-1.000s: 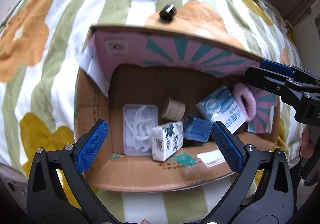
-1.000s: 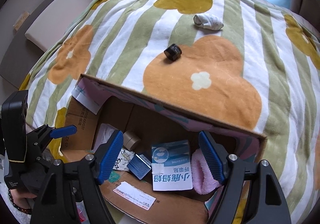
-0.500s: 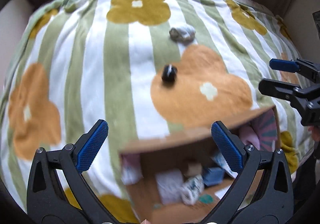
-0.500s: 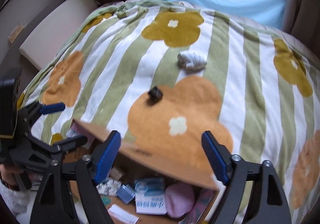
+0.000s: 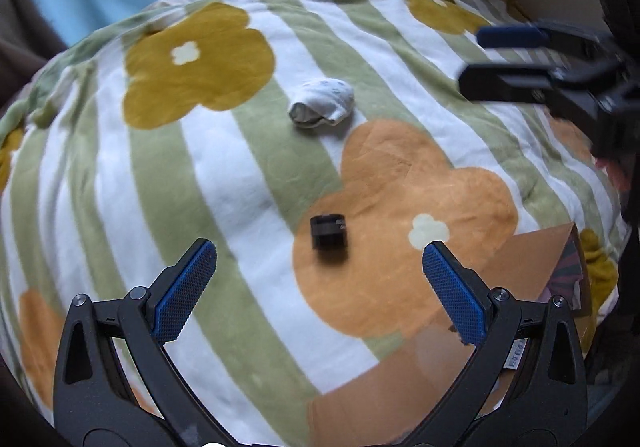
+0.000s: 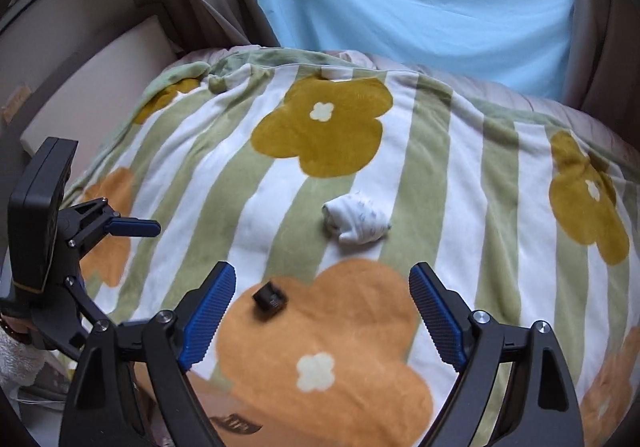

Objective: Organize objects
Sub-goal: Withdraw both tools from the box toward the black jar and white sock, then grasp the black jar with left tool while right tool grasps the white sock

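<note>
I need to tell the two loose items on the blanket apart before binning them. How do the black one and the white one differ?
The small black object is dark, hard-looking and boxy; the white bundle is pale, soft and rounded, like rolled fabric. The black object is smaller than the bundle. It sits on an orange flower near the cardboard box; the bundle lies farther away on a green stripe. Both rest loose on the blanket, untouched.

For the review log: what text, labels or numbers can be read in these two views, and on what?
None can be read.
Cardboard box: dark print on its flap, cut off and blurred.
Left gripper: small white label with print too small to read.
Small black object: faint marking, blurred.
</note>
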`<state>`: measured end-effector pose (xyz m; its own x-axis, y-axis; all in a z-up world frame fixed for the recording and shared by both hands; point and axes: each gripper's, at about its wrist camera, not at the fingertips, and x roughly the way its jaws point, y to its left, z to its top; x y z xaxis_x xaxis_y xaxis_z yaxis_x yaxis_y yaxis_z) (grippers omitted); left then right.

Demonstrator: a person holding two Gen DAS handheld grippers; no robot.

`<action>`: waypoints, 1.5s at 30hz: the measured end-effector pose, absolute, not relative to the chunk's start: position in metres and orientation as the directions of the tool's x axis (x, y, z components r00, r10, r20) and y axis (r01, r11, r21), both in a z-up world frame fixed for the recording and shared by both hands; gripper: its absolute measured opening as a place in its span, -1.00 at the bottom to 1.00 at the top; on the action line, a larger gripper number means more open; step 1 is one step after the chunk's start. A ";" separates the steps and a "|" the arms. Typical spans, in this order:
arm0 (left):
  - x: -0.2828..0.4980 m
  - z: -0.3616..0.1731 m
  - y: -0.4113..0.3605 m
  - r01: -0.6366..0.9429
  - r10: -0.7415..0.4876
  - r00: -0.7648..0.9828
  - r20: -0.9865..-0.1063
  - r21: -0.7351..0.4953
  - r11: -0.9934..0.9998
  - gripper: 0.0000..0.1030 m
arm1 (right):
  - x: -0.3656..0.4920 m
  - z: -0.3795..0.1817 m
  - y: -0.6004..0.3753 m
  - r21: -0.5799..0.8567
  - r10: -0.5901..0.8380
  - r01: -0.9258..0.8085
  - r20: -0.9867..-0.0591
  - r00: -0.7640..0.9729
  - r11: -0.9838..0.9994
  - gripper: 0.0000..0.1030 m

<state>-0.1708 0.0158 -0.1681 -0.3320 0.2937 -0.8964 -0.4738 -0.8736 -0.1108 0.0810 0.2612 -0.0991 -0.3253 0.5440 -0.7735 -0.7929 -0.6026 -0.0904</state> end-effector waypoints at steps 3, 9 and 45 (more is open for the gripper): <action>-0.186 -0.193 0.025 -0.504 0.335 -0.282 -0.899 -0.158 -0.849 0.99 | 0.076 -0.107 0.286 -0.119 0.556 -0.807 -0.782 -0.283 -0.578 0.68; -0.204 -0.240 0.039 -0.526 0.341 -0.213 -0.916 -0.187 -0.830 0.89 | 0.062 -0.142 0.327 -0.161 0.547 -0.775 -0.794 -0.266 -0.611 0.68; -0.203 -0.301 0.037 -0.532 0.411 -0.106 -0.905 -0.297 -0.793 -0.32 | 0.032 -0.230 0.385 -0.241 0.524 -0.696 -0.821 -0.226 -0.677 0.08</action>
<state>-0.2025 0.0372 -0.3006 -0.1063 0.4112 -0.9053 -0.5323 -0.7925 -0.2975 0.0319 0.3847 -0.2297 -0.2256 0.5243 -0.8211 -0.6957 -0.6767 -0.2409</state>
